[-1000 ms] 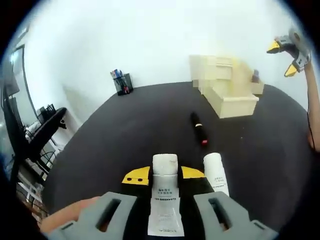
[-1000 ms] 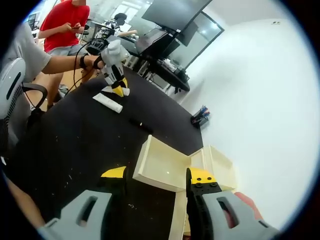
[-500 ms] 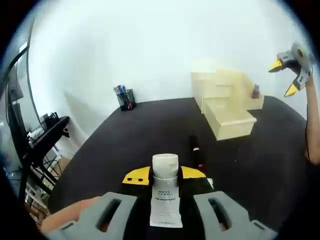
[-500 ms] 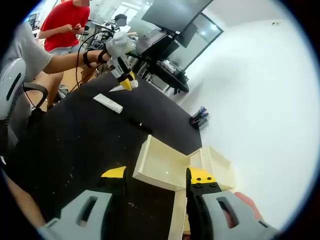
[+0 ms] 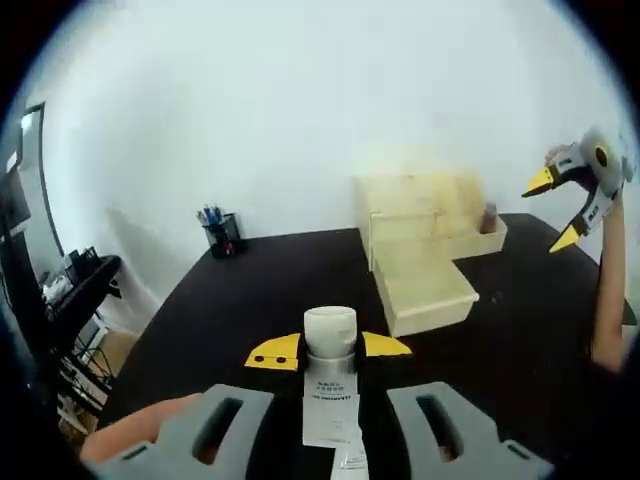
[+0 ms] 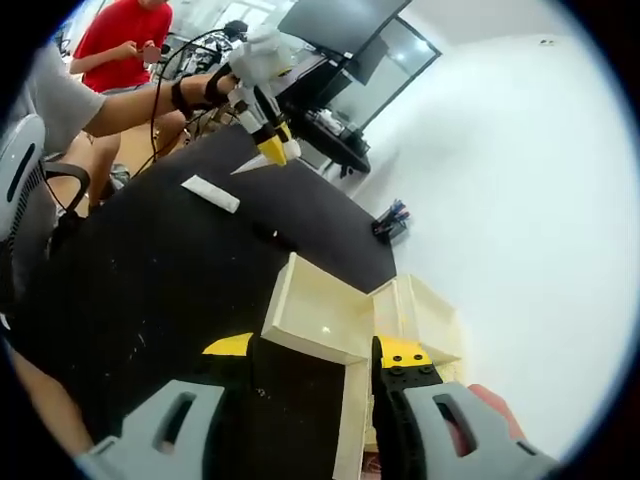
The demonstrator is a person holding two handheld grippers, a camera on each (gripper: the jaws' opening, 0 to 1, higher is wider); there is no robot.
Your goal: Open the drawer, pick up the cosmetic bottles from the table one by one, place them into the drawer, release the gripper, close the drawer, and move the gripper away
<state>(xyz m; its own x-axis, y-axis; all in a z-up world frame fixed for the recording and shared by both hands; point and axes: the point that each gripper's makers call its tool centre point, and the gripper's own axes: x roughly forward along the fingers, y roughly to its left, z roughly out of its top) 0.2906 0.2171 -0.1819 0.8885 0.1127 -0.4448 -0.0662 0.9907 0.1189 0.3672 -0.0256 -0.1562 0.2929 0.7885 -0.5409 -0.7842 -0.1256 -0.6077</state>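
Lifted clear of the table since a second ago, the white tube (image 5: 330, 385) is now riding in the left gripper (image 5: 330, 350), whose yellow-tipped jaws are clamping narrowly on its neck just under the cap; the remaining white bottle (image 6: 210, 193) and the small dark bottle (image 6: 268, 231) are lying on the black table (image 6: 150, 290) at its far left in the right gripper view, no longer under the left camera. The open drawer (image 5: 425, 292) is sitting ahead and slightly right of the tube, pulled out from the cream cabinet (image 5: 415, 208) against the wall; the right gripper (image 6: 312, 357) is hovering with jaws spread wide and nothing between them, just above the drawer's near rim. Risks, as I am judging them: the tube is hanging long below a grip near its top, so it may be swinging and clipping the drawer's front wall on the way in; the two grippers are converging on one drawer and could be colliding; releasing too high may be letting the tube bounce out.
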